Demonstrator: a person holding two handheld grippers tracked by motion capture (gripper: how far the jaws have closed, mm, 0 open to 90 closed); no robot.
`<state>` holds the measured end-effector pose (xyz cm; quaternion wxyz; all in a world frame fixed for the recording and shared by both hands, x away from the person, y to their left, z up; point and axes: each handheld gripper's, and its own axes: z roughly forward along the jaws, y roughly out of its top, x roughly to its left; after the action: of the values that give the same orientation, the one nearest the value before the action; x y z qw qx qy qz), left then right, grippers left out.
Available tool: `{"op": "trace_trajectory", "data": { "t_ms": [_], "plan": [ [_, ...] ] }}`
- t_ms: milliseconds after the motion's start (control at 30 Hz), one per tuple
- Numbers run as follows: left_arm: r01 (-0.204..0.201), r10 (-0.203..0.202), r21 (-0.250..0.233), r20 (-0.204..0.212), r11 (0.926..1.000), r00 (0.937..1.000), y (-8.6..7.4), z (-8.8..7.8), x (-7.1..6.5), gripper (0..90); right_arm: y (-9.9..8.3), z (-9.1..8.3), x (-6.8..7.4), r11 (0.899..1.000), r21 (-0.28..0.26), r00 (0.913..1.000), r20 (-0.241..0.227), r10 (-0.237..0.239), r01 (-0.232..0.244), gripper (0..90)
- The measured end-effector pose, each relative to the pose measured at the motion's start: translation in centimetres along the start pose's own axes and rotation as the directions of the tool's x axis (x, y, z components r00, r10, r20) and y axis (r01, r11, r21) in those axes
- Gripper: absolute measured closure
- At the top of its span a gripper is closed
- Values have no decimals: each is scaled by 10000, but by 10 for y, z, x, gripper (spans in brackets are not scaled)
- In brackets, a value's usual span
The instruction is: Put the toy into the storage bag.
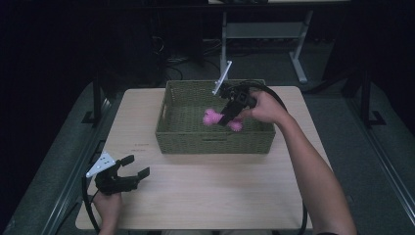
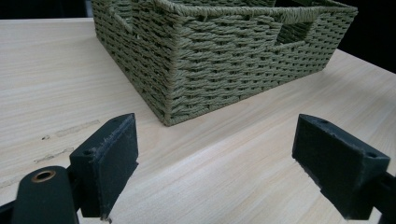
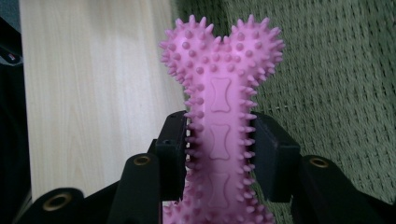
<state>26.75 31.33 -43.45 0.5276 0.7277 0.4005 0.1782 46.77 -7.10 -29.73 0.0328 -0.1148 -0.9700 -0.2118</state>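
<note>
A pink spiky bone-shaped toy (image 1: 212, 117) hangs over the inside of the green woven basket (image 1: 186, 138), gripped at its middle by my right gripper (image 1: 228, 117). In the right gripper view the bone toy (image 3: 219, 84) stands between the two black pads (image 3: 173, 149), which press on its shaft; the basket floor (image 3: 336, 84) lies behind it. My left gripper (image 1: 136, 165) rests low over the table's near left, open and holding nothing. The left gripper view has its fingers (image 2: 109, 158) wide apart, facing a corner of the basket (image 2: 210, 60).
The basket stands at the back middle of the light wooden table (image 1: 220, 191). A white desk frame (image 1: 264, 34) stands on the floor beyond the table. Dark floor surrounds the table edges.
</note>
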Motion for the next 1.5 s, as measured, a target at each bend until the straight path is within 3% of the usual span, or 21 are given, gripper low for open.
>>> {"op": "trace_trajectory", "data": {
  "t_ms": [433,733,1500],
  "plan": [
    [117,-117,-47,-30,9999,9999,0,0,1,139,-7,13,-27,9991,-89,9991,-80,419,-420,578],
    [53,-53,17,-65,10000,10000,0,1,1,139,-13,34,-41,9974,123,9971,-266,714,-711,577],
    [3,-3,21,-11,10000,10000,1,2,0,139,-22,68,-47,9920,788,9937,-467,1021,-983,575]
  ]
}}
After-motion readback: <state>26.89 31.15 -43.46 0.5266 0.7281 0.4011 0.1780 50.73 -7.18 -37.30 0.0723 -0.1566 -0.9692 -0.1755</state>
